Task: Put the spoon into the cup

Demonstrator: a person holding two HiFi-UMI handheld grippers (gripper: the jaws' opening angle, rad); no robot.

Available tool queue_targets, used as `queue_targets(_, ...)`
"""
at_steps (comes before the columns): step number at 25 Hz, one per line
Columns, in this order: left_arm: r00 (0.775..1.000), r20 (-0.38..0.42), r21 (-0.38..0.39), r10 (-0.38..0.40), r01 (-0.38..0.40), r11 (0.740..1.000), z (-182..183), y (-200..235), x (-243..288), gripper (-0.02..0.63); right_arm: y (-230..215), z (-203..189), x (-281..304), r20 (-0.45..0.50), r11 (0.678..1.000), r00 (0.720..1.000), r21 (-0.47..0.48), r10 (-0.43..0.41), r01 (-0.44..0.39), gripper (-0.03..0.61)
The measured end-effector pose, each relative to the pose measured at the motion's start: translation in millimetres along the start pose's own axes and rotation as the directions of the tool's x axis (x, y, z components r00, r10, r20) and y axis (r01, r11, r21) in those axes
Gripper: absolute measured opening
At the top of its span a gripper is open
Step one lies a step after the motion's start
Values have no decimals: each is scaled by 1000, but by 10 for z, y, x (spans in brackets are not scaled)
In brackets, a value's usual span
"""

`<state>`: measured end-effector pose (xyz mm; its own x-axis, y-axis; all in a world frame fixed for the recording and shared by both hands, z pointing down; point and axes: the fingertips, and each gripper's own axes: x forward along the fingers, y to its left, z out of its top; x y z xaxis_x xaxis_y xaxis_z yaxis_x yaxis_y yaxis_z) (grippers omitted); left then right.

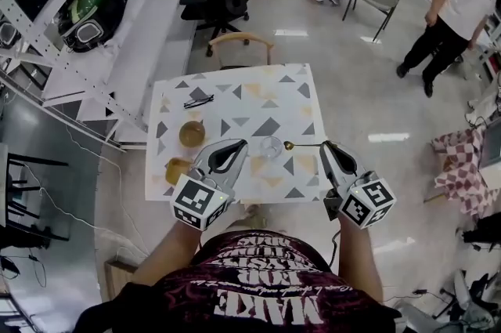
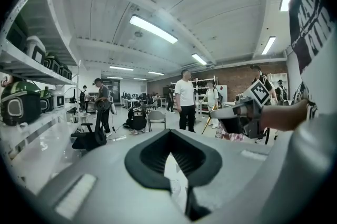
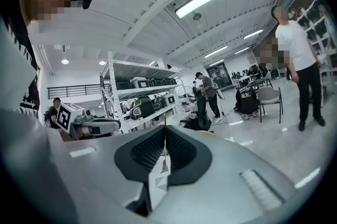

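A clear glass cup (image 1: 271, 146) stands near the front of the triangle-patterned table (image 1: 270, 100). The spoon (image 1: 301, 144) hangs level just right of the cup, its golden bowl close to the rim. My right gripper (image 1: 325, 145) is shut on the handle. In the right gripper view the spoon (image 3: 165, 150) shows as a thin line clamped between the jaws of my right gripper (image 3: 164, 132). My left gripper (image 1: 241, 142) hovers left of the cup, shut with nothing in it. The left gripper view shows only the left gripper (image 2: 169, 133) and a strip of tablecloth.
A brown bowl (image 1: 192, 134) and a small orange cup (image 1: 177, 168) sit on the table's left side. A dark pair of glasses (image 1: 198, 100) lies farther back. A chair (image 1: 240, 41) stands behind the table, shelving (image 1: 94, 2) on the left. People stand in the room.
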<state>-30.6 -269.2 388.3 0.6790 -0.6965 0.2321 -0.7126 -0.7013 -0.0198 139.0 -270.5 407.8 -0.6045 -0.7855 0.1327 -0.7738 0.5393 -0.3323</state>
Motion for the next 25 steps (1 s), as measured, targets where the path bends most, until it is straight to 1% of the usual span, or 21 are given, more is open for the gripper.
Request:
queue_targets(9,999,-35,-25,-26,26,999,-154,157,183,3,-169,-155,223,-44,999,998,20,-34,35,34)
queue_targets(15,997,-65,-46,-42,39,998,-305,289,336,3,-296,-302,439,-88,998,995,35,-40,43,34)
queue_targets(22,993,-103,-75,-54,46,996,-513,478,503,3,-438,-545,729,-152,997,988,63,-38,48,34)
queue_targets(25,991,-127,-88,-52,41,995,-660,569,561,3,-521,-708,829,-189,996,980,56,-56,67,35)
